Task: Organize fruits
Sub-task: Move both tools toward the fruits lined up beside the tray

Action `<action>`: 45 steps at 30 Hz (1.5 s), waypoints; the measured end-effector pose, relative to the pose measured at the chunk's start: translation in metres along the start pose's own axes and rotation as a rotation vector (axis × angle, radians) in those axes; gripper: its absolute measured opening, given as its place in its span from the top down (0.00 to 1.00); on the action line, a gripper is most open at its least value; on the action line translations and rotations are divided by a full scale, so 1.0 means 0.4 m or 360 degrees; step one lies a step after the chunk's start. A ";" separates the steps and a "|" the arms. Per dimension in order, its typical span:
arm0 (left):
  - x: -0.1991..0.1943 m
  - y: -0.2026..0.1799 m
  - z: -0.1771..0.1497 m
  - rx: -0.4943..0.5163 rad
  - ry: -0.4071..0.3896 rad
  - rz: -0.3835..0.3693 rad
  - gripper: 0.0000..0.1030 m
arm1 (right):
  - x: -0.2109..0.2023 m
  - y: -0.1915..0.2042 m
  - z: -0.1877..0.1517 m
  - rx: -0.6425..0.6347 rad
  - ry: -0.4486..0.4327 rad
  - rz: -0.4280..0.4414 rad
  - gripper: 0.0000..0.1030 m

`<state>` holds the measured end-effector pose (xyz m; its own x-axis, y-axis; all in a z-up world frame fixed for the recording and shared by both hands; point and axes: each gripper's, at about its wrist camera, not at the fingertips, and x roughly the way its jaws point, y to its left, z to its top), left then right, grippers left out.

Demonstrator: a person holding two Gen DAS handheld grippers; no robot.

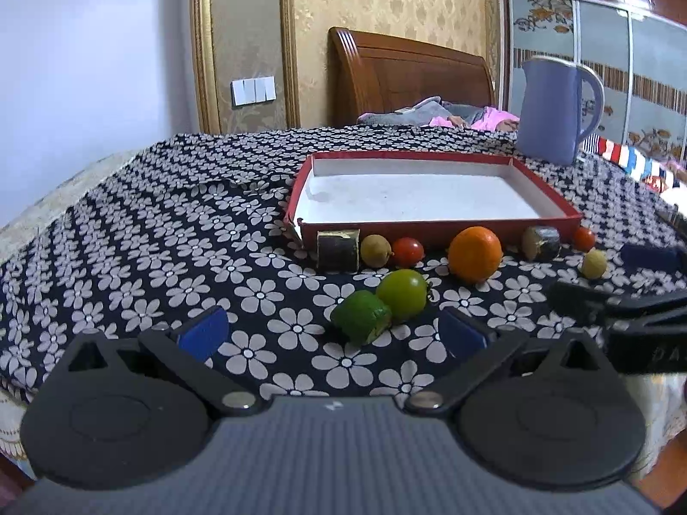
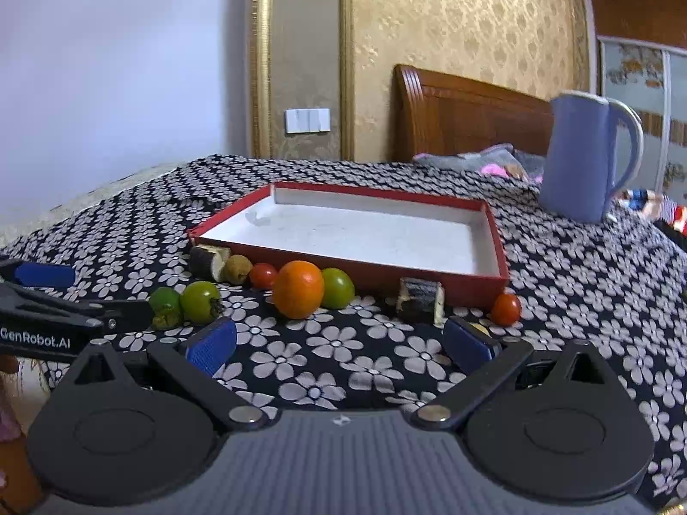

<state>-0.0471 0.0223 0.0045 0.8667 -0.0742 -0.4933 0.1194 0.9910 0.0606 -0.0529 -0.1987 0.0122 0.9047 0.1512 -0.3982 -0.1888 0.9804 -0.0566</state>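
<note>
My left gripper (image 1: 335, 334) has its two blue-padded fingers (image 1: 206, 332) spread wide and holds nothing; it hovers low over the black cloth printed with white flowers (image 1: 129, 257). Just past the gap, at about 12 o'clock, I see a cut green fruit piece (image 1: 360, 323) touching a round green tomato (image 1: 403, 294). My right gripper (image 2: 341, 341) is likewise spread wide with nothing between its blue pads (image 2: 212, 345), and in the left wrist view it enters at 3 o'clock as a dark linkage. Out from the right fingers, at 12 o'clock, a round orange fruit (image 2: 298, 288) sits against a second green tomato (image 2: 338, 287). At 1 o'clock lies a dark-skinned cut stalk section (image 2: 418, 300), then a small red cherry tomato (image 2: 506, 309). At 11 o'clock are another red cherry tomato (image 2: 263, 275), a small brown longan-like fruit (image 2: 238, 269) and a second dark stalk section (image 2: 209, 262). A pale yellowish small round fruit (image 1: 594, 264) shows at 2 o'clock in the left view. All the fruit lies on the cloth along the near wall of the shallow red cardboard tray with a white inside (image 2: 493, 231), none within it. Beyond the tray at 1 o'clock stands a lavender plastic jug with a handle (image 2: 579, 154), and behind it a wooden headboard (image 2: 463, 120).
</note>
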 end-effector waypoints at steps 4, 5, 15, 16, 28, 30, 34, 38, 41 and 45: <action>0.028 -0.003 -0.010 0.0059 0.0024 0.0011 0.00 | -0.003 -0.008 -0.001 -0.0044 -0.0012 -0.0030 0.00; 0.033 -0.002 -0.012 0.0071 0.0026 0.0018 0.00 | 0.000 -0.007 -0.002 -0.0074 -0.0009 -0.0050 0.00; 0.065 0.009 -0.006 0.0033 0.0074 0.0013 0.00 | 0.014 0.006 -0.017 -0.0140 -0.0003 -0.0084 0.00; 0.068 0.008 -0.007 0.0027 0.0083 0.0020 0.00 | 0.015 0.007 -0.017 -0.0142 -0.0001 -0.0087 0.00; 0.069 0.011 -0.014 0.0002 0.0097 0.0054 0.00 | 0.024 0.006 -0.016 -0.0122 0.0032 -0.0095 0.00; 0.067 0.014 -0.014 -0.0006 0.0093 0.0051 0.00 | 0.029 0.001 -0.014 -0.0107 0.0050 -0.0091 0.00; 0.069 0.016 -0.016 -0.0004 0.0092 0.0060 0.00 | 0.038 -0.016 -0.011 -0.0057 0.0082 -0.0087 0.00; 0.070 0.015 -0.019 -0.0004 0.0095 0.0062 0.00 | 0.050 -0.036 -0.012 -0.0004 0.0116 -0.0090 0.00; 0.071 0.010 -0.020 0.0004 0.0095 0.0066 0.00 | 0.052 -0.051 -0.013 0.0044 0.0127 -0.0076 0.00; 0.070 0.007 -0.021 0.0017 0.0087 0.0068 0.00 | 0.054 -0.060 -0.013 0.0063 0.0127 -0.0093 0.00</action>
<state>-0.0265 0.0241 -0.0166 0.8435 -0.0254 -0.5365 0.0883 0.9919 0.0918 -0.0310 -0.2198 0.0001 0.8802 0.0844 -0.4670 -0.1196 0.9918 -0.0461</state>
